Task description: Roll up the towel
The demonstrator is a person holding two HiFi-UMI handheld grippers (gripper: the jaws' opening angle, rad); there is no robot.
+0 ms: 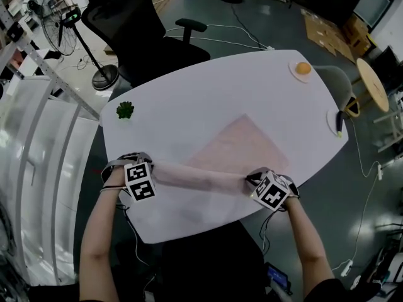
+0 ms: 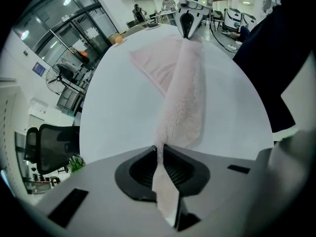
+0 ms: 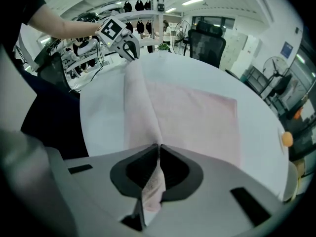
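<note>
The rolling step is judged to be under way. The pink towel lies on the white table. Its near portion is gathered into a loose roll stretched between the two grippers, and its far portion is spread flat, with one corner pointing away from the person. The left gripper is seen with its jaws pressed together on the left end of the roll, a flap of cloth pinched between them. The right gripper is clamped in the same way on the right end. Roughly half of the cloth is judged to be unrolled. For the next move, both ends would need to be turned over and carried forward together, at an even pace, so that the roll comes out straight and tight and no slack is let out.
</note>
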